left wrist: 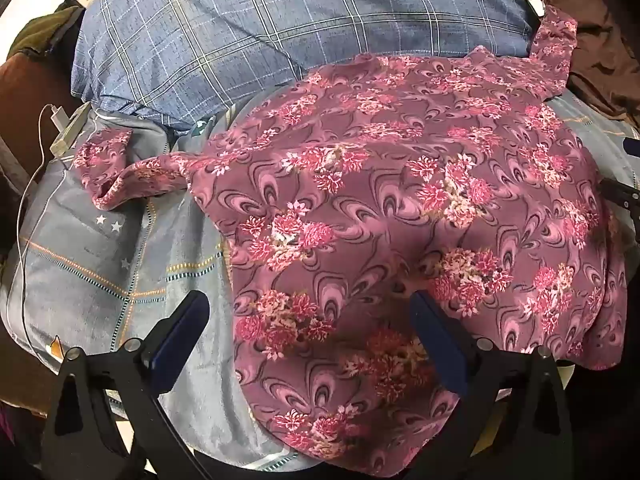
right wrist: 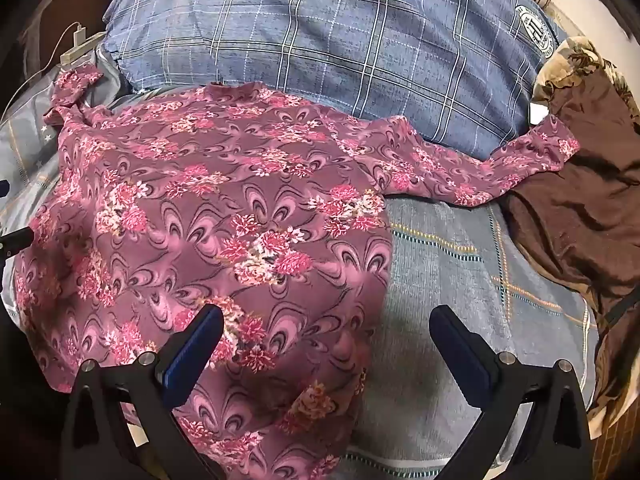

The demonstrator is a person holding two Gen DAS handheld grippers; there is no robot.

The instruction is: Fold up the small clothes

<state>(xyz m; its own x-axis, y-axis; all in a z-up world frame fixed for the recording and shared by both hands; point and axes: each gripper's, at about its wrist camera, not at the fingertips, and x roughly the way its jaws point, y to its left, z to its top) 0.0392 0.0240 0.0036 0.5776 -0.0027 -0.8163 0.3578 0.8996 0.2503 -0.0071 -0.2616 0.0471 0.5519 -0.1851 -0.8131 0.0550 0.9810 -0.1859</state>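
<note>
One floral purple-pink top (left wrist: 400,208) lies spread flat on the bed, over a grey-blue sheet (left wrist: 100,264), its neckline against one blue checked pillow (left wrist: 280,40). Its two sleeves stretch outward, one to each side. One brown blanket (right wrist: 572,216) sits bunched at the bed's edge, and one white charger with its cable (left wrist: 68,128) rests by the pillow. Two tools hover above the hem: the left hand-held gripper (left wrist: 308,320) and the right hand-held gripper (right wrist: 326,332), each with jaws spread wide, holding nothing.
</note>
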